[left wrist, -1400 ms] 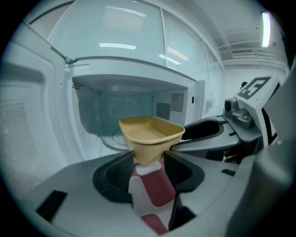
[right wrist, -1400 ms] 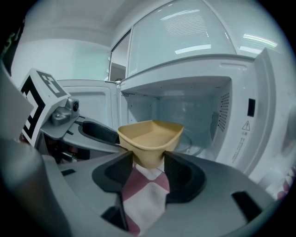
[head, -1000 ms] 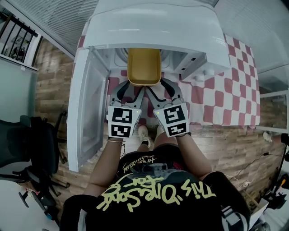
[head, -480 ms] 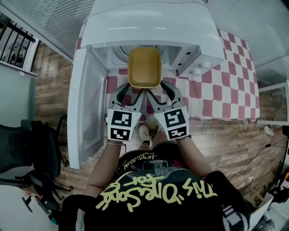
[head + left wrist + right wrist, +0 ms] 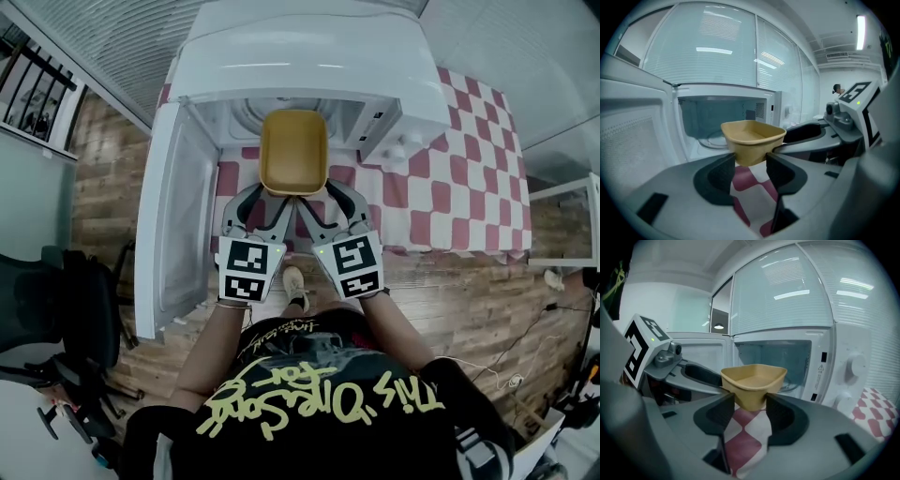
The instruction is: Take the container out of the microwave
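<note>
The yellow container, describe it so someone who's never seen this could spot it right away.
Find the white microwave on the checked cloth, its door swung open. Just in front of it, the left gripper and right gripper both clamp the yellow container. Unlike the white and grey around it, it's mustard yellow: an empty, open tub with rounded corners.

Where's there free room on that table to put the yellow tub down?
The widest bare patch is the checkered cloth right of the microwave, out to the table's edge. The strip before the microwave's mouth is crowded: the open door walls its left, and the container, gripped by the left gripper and right gripper, hangs over it.
</note>
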`<state>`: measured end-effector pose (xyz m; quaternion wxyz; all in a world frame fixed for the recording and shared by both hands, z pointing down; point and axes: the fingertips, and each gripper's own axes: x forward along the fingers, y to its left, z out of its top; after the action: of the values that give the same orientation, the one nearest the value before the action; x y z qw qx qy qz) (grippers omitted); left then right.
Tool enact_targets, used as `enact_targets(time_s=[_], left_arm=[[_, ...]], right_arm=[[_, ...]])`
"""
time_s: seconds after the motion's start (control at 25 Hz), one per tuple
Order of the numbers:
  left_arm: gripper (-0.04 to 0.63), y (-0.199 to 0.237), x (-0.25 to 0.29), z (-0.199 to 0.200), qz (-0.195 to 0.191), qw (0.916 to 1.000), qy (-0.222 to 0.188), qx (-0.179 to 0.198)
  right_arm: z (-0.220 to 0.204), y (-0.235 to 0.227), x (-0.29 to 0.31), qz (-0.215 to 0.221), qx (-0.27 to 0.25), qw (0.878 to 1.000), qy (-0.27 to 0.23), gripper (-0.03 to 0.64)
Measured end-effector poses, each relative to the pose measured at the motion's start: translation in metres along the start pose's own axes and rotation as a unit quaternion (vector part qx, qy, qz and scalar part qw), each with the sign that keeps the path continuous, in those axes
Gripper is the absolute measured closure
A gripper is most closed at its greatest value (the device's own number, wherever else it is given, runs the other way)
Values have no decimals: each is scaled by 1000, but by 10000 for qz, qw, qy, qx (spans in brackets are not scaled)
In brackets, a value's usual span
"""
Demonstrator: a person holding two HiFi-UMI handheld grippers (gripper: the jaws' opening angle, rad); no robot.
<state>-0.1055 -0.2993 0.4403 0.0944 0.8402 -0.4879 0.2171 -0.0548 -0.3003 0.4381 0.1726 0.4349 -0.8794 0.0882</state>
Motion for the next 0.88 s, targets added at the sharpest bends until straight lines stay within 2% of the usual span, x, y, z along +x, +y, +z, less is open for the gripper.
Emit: enact_targets(time_s=[0.88], left_arm=[[385,-86,-63,-11,418,9989,-181,-124]], right_arm=[[-24,21,-98,316,-222,9991,-169,403]])
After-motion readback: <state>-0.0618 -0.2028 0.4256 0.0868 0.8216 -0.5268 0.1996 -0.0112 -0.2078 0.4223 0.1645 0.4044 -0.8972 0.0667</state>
